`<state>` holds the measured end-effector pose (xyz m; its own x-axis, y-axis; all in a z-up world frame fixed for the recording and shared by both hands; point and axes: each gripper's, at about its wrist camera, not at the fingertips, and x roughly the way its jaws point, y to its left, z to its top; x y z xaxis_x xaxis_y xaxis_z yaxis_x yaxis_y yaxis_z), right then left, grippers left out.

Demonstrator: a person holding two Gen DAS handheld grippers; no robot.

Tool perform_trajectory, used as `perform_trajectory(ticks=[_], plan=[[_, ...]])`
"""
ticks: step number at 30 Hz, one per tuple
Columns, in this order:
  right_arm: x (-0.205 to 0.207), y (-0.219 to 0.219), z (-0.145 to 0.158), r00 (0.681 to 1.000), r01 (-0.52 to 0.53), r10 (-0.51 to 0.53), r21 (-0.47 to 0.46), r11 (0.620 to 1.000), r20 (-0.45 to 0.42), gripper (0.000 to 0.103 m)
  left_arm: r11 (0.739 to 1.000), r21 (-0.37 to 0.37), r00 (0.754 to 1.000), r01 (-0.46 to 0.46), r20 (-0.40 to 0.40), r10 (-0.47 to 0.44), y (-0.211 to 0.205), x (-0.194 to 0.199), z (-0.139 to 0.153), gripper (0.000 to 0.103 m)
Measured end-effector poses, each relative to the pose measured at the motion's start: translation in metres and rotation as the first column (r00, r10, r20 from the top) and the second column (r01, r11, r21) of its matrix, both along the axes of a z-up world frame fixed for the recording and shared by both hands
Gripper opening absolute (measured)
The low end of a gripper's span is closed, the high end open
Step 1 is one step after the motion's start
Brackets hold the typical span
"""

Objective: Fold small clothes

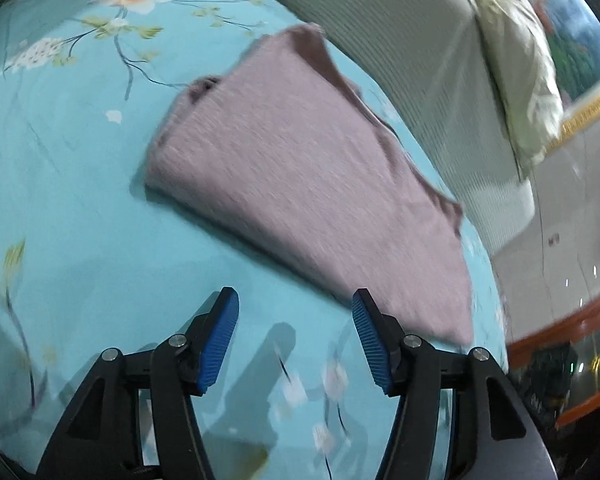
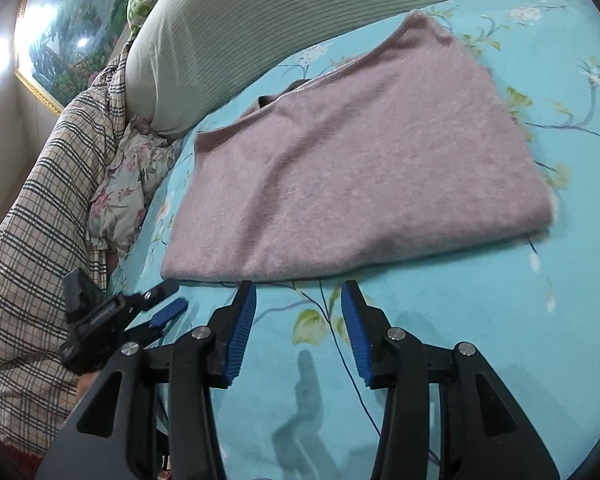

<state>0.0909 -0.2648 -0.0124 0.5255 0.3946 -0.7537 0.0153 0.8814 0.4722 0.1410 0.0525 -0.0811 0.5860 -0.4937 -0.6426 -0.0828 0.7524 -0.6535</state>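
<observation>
A mauve knit garment (image 1: 300, 168) lies folded flat on a turquoise floral bedsheet (image 1: 80, 160). My left gripper (image 1: 296, 294) hovers open just short of the garment's near corner, with nothing between its blue pads (image 1: 220, 344). In the right wrist view the same garment (image 2: 360, 168) spreads ahead, its near folded edge just beyond my right gripper (image 2: 299, 286). That gripper is open over bare bedsheet (image 2: 480, 340) and holds nothing. The left gripper (image 2: 176, 296) also shows at the left, beside the garment's near left corner.
A grey ribbed bolster (image 2: 228, 36) runs along the far side of the bed. A plaid quilt (image 2: 32, 216) and a floral cloth (image 2: 124, 188) are heaped at the left. A gold-framed painting (image 2: 72, 28) hangs behind. The bed edge and floor (image 1: 560, 248) lie at the right.
</observation>
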Motion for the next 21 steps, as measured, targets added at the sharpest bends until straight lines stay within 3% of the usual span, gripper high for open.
perform_trajectory(ticks=[3, 9, 11, 15, 19, 21], plan=[[0.020, 0.000, 0.004, 1.000, -0.015, 0.015, 0.000, 1.000, 0.001, 0.046, 0.997, -0.041, 0.998, -0.069, 0.003, 0.069, 0.012, 0.026, -0.006, 0.060], [0.073, -0.006, 0.009, 0.997, -0.001, 0.001, 0.008, 1.000, -0.073, 0.046, 0.984, -0.016, 0.984, -0.175, -0.019, 0.175, 0.023, 0.075, -0.007, 0.053], [0.083, -0.004, 0.020, 0.998, -0.016, 0.017, 0.012, 1.000, -0.060, 0.046, 0.982, 0.007, 0.981, -0.189, -0.040, 0.189, 0.023, 0.082, -0.007, 0.045], [0.096, -0.006, 0.022, 0.998, -0.039, 0.039, 0.002, 0.999, -0.043, 0.054, 0.982, 0.018, 0.981, -0.187, -0.052, 0.188, 0.025, 0.087, -0.007, 0.041], [0.104, -0.015, 0.007, 0.998, -0.036, 0.036, 0.000, 0.999, -0.041, 0.054, 0.982, 0.006, 0.982, -0.188, -0.028, 0.189, 0.031, 0.088, -0.010, 0.014], [0.108, -0.020, 0.003, 0.999, -0.028, 0.028, 0.006, 1.000, -0.039, 0.054, 0.983, 0.007, 0.983, -0.185, -0.002, 0.185, 0.028, 0.089, -0.004, 0.011]])
